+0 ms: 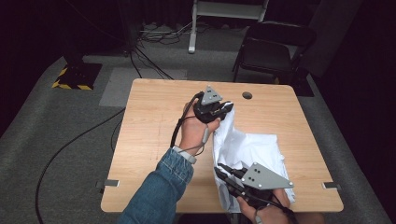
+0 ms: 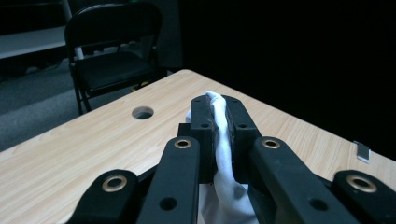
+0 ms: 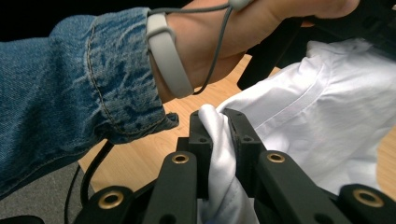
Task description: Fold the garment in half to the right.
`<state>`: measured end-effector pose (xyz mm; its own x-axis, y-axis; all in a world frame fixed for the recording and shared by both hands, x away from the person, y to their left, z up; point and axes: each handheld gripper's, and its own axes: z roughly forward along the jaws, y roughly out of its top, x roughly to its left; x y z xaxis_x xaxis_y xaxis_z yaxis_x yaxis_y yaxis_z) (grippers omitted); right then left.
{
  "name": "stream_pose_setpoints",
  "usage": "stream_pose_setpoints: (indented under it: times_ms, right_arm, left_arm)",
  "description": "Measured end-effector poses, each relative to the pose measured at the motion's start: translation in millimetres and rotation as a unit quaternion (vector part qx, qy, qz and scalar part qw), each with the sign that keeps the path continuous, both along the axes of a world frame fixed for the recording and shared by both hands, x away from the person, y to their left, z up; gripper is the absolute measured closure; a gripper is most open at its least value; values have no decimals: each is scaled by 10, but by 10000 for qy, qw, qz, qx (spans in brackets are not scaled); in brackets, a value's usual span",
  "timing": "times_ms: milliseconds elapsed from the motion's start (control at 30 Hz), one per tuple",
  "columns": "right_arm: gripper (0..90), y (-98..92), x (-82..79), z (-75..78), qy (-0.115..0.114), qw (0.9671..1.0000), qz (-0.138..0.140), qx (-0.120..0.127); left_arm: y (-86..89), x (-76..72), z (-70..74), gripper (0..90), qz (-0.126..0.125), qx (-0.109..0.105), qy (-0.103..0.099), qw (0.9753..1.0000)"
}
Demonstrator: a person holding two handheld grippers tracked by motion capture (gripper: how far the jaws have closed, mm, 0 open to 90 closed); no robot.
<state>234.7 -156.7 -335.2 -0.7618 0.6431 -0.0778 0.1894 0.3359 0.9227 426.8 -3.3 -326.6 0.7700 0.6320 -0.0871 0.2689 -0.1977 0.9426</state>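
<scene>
A white garment (image 1: 252,151) lies crumpled on the right half of the wooden table (image 1: 154,135). My left gripper (image 1: 227,107) is shut on a far fold of it near the table's middle back; in the left gripper view the white cloth (image 2: 219,140) is pinched between the black jaws of my left gripper (image 2: 218,105). My right gripper (image 1: 220,173) is shut on the near edge of the garment at the table's front right. In the right gripper view my right gripper (image 3: 219,119) squeezes white fabric (image 3: 219,154) between its jaws, with the rest of the garment (image 3: 322,121) spread beyond.
A round hole (image 1: 247,95) pierces the table near its back edge. A black folding chair (image 1: 273,46) stands behind the table's far right corner. Cables (image 1: 84,135) run over the grey floor at the left. A denim sleeve (image 3: 79,88) crosses the right gripper view.
</scene>
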Motion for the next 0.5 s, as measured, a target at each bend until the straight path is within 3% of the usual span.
stream_pose_setpoints:
  times_ms: [100,200,500]
  right_arm:
    - [819,-52,-28,49,-44,10000,-32,19]
    - [819,5,-43,55,-66,10000,28,11]
    - [819,489,1,-6,-17,9993,375,29]
  left_arm:
    - [21,-14,15,842,21,-6,-5,10000]
    - [157,-37,24,840,86,-23,4,10000]
    - [748,-97,53,838,405,-133,63,9991]
